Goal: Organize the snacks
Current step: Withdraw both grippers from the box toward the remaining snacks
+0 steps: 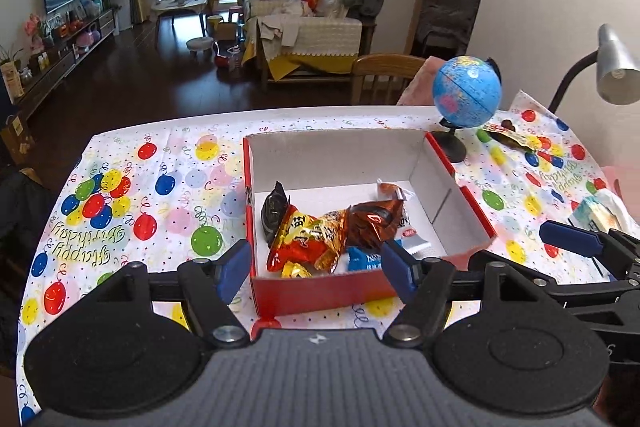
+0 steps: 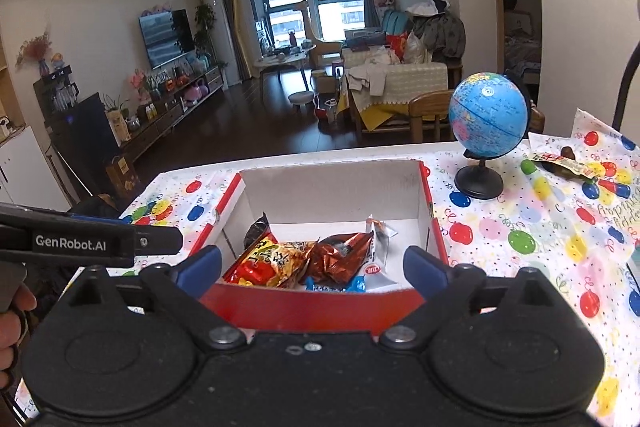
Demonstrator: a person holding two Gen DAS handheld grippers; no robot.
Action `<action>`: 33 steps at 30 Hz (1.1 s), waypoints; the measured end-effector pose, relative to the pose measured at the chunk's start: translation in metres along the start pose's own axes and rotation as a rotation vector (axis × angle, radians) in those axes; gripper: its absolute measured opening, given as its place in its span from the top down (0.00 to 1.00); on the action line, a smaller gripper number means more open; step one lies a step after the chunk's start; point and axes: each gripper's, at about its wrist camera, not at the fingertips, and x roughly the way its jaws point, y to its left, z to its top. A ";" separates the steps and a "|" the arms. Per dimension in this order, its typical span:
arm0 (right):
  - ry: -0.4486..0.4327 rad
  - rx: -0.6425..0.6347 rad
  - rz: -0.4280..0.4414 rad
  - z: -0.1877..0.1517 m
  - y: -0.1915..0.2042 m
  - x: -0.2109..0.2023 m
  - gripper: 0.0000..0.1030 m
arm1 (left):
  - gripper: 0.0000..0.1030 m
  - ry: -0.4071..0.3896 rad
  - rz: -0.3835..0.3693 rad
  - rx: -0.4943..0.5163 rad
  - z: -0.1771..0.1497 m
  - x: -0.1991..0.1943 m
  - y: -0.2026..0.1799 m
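One red box (image 1: 320, 293) holds several snack packets (image 1: 308, 239).

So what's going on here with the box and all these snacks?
A person is sorting snacks with two handheld grippers. Several packets already lie in the red box. The left gripper and right gripper hang open and empty at its near wall. One packet lies out on the balloon tablecloth beside the globe.

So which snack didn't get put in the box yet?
Find the blue globe on the balloon tablecloth, right of the red box. Just past the globe's black stand lies one flat snack packet. It is alone on the cloth, while the other snacks are piled inside the box.
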 end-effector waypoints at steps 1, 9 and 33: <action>-0.003 0.004 -0.002 -0.003 0.001 -0.004 0.04 | 0.31 -0.001 -0.005 0.001 -0.003 -0.003 0.001; -0.005 0.017 -0.030 -0.030 0.005 -0.026 0.01 | 0.31 0.030 -0.021 0.001 -0.036 -0.018 0.001; 0.187 0.062 -0.152 -0.143 -0.018 -0.026 0.06 | 0.31 0.251 0.062 -0.067 -0.140 0.023 0.005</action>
